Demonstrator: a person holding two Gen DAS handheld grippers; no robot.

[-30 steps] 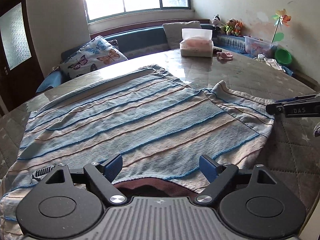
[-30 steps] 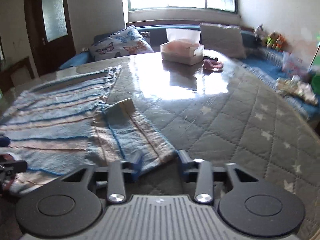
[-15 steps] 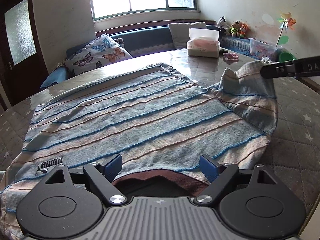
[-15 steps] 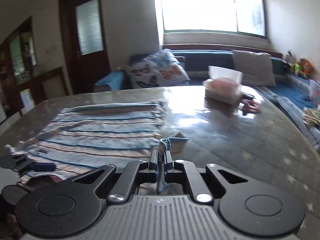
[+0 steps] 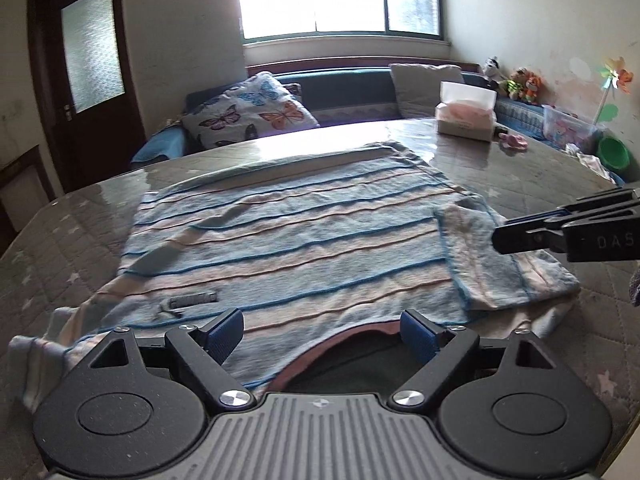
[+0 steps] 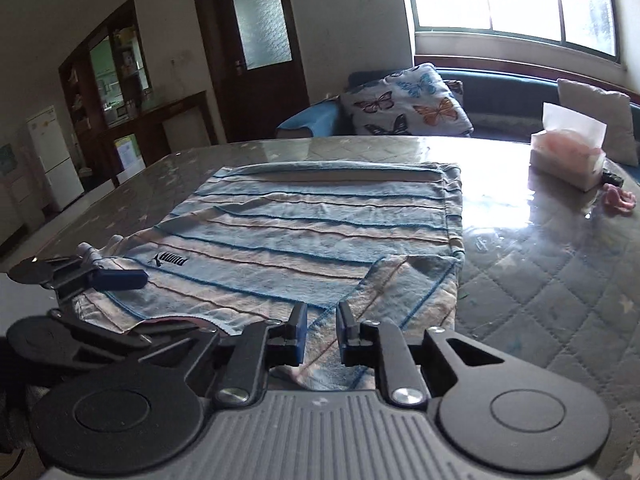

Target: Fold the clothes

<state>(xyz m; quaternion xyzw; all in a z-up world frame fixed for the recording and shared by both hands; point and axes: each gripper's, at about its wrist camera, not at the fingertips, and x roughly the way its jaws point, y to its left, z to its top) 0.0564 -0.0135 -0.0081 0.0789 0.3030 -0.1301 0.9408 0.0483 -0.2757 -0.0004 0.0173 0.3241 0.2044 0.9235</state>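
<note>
a striped t-shirt (image 5: 288,240) in pale blue, cream and thin dark-blue lines lies spread flat on the quilted, glossy-covered table (image 5: 500,168), its dark collar at the near edge and its hem toward the window. a small puma logo (image 6: 170,259) sits on the chest. the shirt's right sleeve (image 5: 492,264) is folded in over the body, lying flat on top of it; the other sleeve (image 5: 44,336) hangs bunched at the near left edge.

the right gripper (image 6: 321,334) hovers just over the folded sleeve, its blue-padded jaws a narrow gap apart and opening; sleeve cloth shows below the gap, but the pads do not press on it. the left gripper (image 5: 322,330) is low over the collar with its jaws spread wide and nothing between them.

farther back on the table stand a tissue box (image 5: 466,114) and, just beside it, a small pink item (image 5: 514,141). behind the table a bench holds a butterfly-print pillow (image 5: 252,114) and a grey cushion (image 5: 420,88), with plush toys (image 5: 514,84) along the right under the window.
</note>
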